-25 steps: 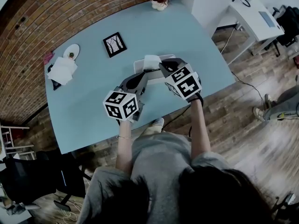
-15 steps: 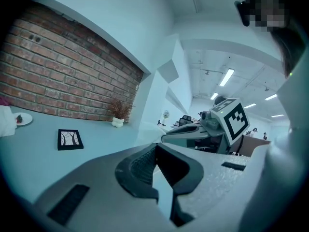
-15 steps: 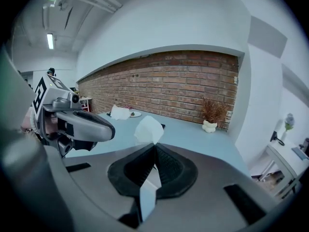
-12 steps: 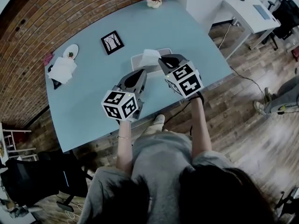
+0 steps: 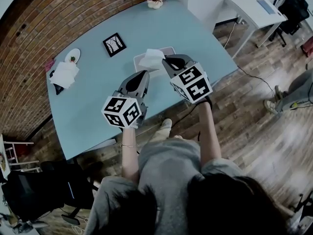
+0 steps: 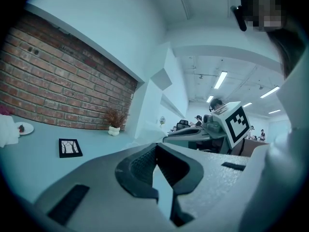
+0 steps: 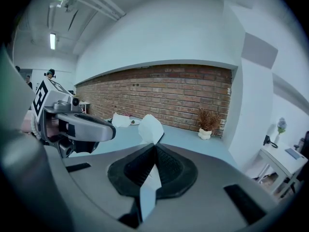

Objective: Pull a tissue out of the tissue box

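White tissue (image 5: 150, 58) is hanging over the tissue box (image 5: 165, 50), upper middle, because the right gripper (image 7: 154, 148) is pinching it, while the left gripper (image 6: 155, 151) is hovering with jaws together, empty.

The pale blue surface (image 5: 93, 89) carries a tissue box (image 5: 168, 50) near the front, a black framed picture (image 5: 113, 44), a potted dry plant (image 5: 154, 3) at the far edge, and a white plate (image 5: 73, 56) beside heaped white paper (image 5: 64, 74) at left.
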`<move>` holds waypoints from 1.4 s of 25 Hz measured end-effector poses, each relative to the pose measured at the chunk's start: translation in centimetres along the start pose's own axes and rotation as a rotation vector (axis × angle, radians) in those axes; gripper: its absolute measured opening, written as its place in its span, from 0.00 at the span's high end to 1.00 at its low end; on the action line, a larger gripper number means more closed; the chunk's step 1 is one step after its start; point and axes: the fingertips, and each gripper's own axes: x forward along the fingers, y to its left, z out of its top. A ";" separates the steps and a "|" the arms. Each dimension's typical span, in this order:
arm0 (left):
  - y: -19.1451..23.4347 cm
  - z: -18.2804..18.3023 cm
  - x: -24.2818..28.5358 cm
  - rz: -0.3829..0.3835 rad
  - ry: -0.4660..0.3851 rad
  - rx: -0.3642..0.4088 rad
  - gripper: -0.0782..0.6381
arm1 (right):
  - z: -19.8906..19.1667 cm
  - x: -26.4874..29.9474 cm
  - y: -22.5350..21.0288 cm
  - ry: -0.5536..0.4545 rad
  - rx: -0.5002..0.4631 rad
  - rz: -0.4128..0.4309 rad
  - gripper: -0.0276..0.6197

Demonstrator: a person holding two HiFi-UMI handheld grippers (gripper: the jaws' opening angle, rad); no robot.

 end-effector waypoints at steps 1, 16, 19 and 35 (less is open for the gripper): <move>-0.3 0.2 -0.3 -0.001 -0.007 0.003 0.89 | 0.2 -0.4 0.2 -0.008 -0.001 -0.005 0.95; -2.9 1.6 -3.9 -0.045 -0.090 0.041 0.89 | 2.7 -6.8 2.6 -0.181 0.042 -0.013 0.95; -3.3 1.4 -4.4 -0.062 -0.109 0.036 0.89 | 2.5 -7.6 2.8 -0.197 0.052 -0.016 0.95; -4.4 0.0 -5.2 -0.100 -0.107 0.027 0.89 | 1.7 -9.1 3.7 -0.241 0.083 -0.011 0.95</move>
